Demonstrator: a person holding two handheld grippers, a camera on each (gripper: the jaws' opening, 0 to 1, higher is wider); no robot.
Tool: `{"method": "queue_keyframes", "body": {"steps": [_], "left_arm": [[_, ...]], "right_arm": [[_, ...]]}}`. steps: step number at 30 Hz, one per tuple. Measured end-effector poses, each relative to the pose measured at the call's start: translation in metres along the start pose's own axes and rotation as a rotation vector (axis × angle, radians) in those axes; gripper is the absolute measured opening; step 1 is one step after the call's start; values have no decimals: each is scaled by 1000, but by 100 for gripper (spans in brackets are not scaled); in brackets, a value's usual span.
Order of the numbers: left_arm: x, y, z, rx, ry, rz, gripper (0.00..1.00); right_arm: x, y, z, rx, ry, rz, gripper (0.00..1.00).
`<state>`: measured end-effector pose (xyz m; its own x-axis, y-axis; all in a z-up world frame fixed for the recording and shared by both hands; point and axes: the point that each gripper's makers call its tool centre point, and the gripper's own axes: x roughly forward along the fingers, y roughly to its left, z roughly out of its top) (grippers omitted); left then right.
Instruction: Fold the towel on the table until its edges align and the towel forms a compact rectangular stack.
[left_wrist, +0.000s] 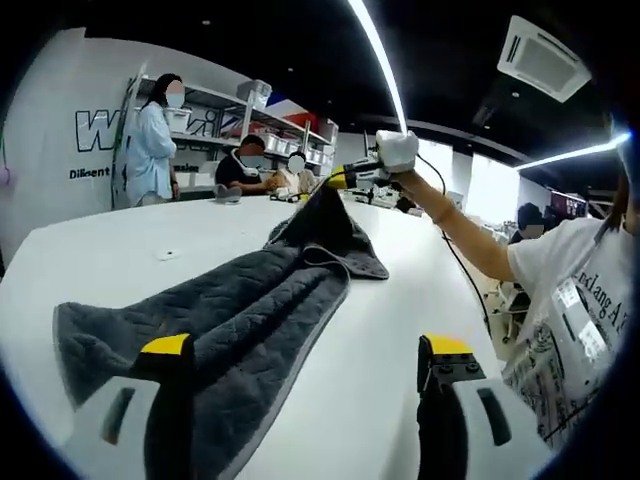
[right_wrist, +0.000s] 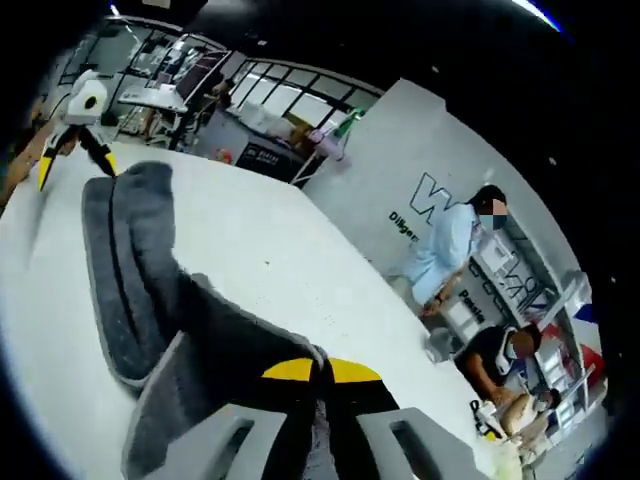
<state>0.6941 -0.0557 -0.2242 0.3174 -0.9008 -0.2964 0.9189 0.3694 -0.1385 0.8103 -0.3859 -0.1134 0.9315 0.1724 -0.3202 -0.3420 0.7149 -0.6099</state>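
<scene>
A: Two yellow-tipped jaws are rising from the bottom of the left gripper view, and they are standing wide apart. The left gripper (left_wrist: 310, 360) is gaping over the white table (left_wrist: 120, 250) with nothing between its jaws.

B: Where is the towel lying there?

A: The dark grey towel (left_wrist: 230, 320) is stretching across the table from beside the left jaw toward the far side. Its far corner is being lifted off the table into a peak by the right gripper (left_wrist: 335, 182), which a person's outstretched hand (left_wrist: 398, 152) is holding. That person's white printed T-shirt (left_wrist: 570, 310) is showing at the right edge.

B: And further back?

A: A person in a light blue coat (left_wrist: 150, 150) is standing by white shelving (left_wrist: 215, 110), and two others are sitting beside it. A ceiling light strip (left_wrist: 380, 60) is running overhead.

B: What is the right gripper view showing?

A: The right gripper (right_wrist: 320, 372) is pinching the towel (right_wrist: 135, 270); its yellow tips are pressing together on a raised fold of the fabric. The rest of the towel is trailing away across the table (right_wrist: 270, 250) toward the left gripper (right_wrist: 72, 150), which is hovering near the towel's far end with its jaws splayed. The person in the light blue coat (right_wrist: 445, 250) is standing beyond the table's edge by the white wall.
</scene>
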Motion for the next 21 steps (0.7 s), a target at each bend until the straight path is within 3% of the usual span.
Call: {"method": "queue_keyframes", "body": {"steps": [8, 13, 17, 21], "left_arm": [[0, 2, -5, 0, 27, -2, 96], [2, 1, -10, -8, 42, -11, 96], [3, 0, -12, -8, 54, -18, 96], [4, 0, -15, -10, 65, -20, 95]], "right_arm": [[1, -55, 25, 30, -28, -191, 3], [15, -76, 30, 52, -11, -234, 3], [34, -94, 23, 33, 46, -281, 3], [59, -105, -1, 53, 120, -313, 4]]}}
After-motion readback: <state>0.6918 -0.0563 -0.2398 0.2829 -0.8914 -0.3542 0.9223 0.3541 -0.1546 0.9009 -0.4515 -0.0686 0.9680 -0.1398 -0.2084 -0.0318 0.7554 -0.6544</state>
